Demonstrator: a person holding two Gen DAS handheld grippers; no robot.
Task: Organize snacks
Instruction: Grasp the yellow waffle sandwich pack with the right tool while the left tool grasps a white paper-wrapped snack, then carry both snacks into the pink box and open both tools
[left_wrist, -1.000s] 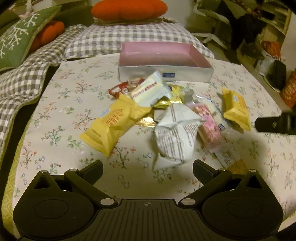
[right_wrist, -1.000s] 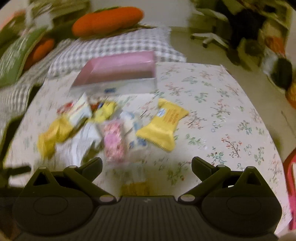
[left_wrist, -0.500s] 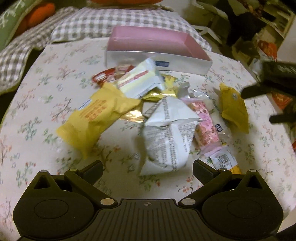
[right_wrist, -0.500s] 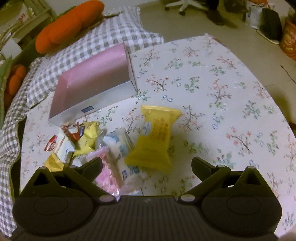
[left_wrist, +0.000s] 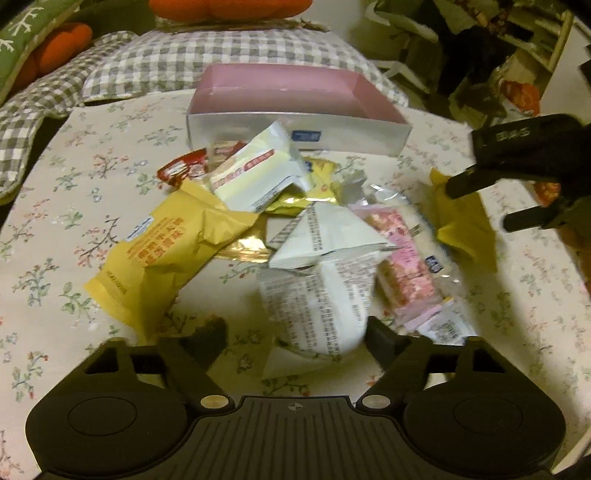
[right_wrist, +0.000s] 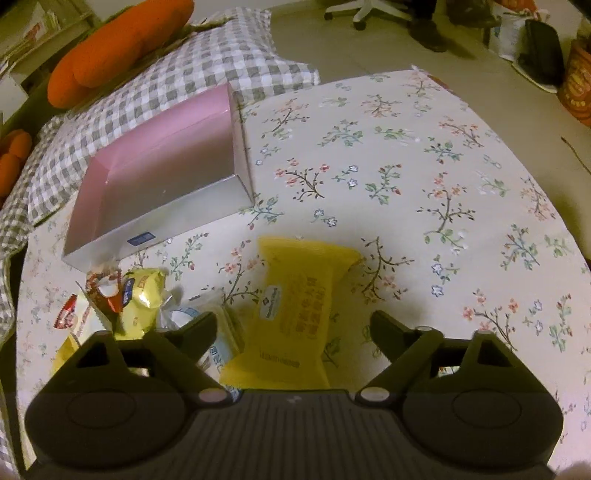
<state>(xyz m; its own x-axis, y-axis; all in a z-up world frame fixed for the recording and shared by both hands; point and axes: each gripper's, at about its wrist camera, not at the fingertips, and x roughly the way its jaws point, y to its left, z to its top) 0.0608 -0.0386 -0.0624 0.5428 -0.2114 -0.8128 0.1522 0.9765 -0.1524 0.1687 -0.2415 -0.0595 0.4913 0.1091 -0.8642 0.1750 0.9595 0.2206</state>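
A pile of snack packets lies on the floral table in front of an empty pink-lined box (left_wrist: 291, 99), also in the right wrist view (right_wrist: 166, 166). My left gripper (left_wrist: 295, 334) is open, straddling the near end of a white printed packet (left_wrist: 321, 288). A big yellow packet (left_wrist: 162, 251) lies to its left, a pink packet (left_wrist: 402, 258) to its right. My right gripper (right_wrist: 293, 325) is open just above another yellow packet (right_wrist: 295, 314), its jaws on either side of it. In the left wrist view it (left_wrist: 491, 203) hovers over that yellow packet (left_wrist: 465, 225).
Red (left_wrist: 183, 168), cream (left_wrist: 255, 170) and gold (left_wrist: 295, 199) packets crowd between the pile and the box. Checked cushions (left_wrist: 229, 62) and an orange pillow (right_wrist: 118, 48) lie beyond the table (right_wrist: 424, 166). An office chair (right_wrist: 373, 11) and bags stand on the floor to the right.
Both grippers have come down closer to the pile. The left now straddles the white packet; the right has dropped over the separate yellow packet. Nothing has been taken hold of.
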